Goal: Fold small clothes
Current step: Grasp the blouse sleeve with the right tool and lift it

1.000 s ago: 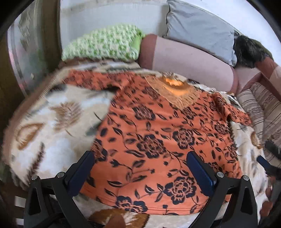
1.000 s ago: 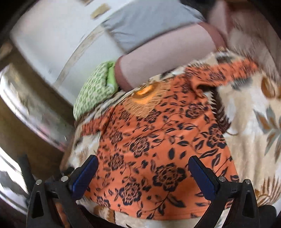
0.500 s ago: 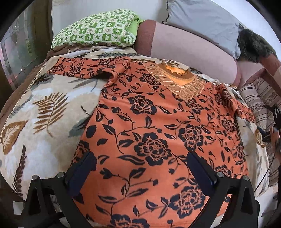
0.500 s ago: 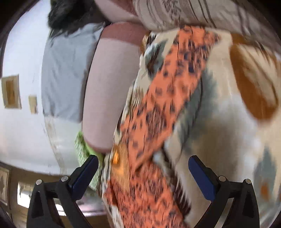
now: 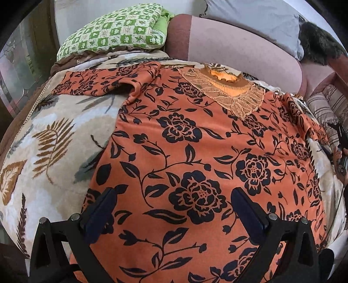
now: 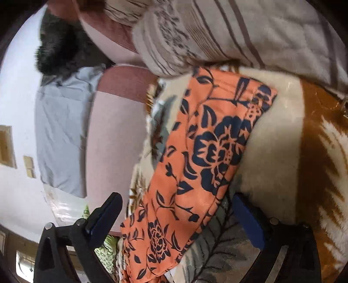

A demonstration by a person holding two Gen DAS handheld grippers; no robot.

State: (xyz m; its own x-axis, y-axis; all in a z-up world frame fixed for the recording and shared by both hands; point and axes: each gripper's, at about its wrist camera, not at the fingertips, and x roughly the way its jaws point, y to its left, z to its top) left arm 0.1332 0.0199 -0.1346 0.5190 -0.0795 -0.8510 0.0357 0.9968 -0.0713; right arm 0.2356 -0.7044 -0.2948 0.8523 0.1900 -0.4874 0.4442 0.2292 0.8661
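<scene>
An orange blouse [image 5: 195, 156] with dark flowers lies spread flat on a leaf-patterned blanket [image 5: 50, 139], filling the middle and lower part of the left wrist view. Its lace collar [image 5: 230, 95] points toward the top of the frame, and one short sleeve [image 5: 102, 82] stretches out to the upper left. The left gripper [image 5: 174, 209] sits low at the bottom of the frame over the blouse's lower half, its two blue-padded fingers [image 5: 100, 213] spread wide with nothing between them.

In the right wrist view the picture is tilted. The blouse's other sleeve [image 6: 202, 156] runs from the bottom centre up to the upper right, lying on the blanket [image 6: 278, 141]. The right gripper [image 6: 176, 215] is also wide open, with the sleeve showing between its fingers; I cannot tell whether either finger touches the cloth.

Behind the blouse, at the top of the left wrist view, are a green checked pillow [image 5: 117, 32], a pink bolster [image 5: 239, 50] and a grey pillow [image 5: 256, 19]. A striped cushion [image 6: 239, 32] fills the top of the right wrist view.
</scene>
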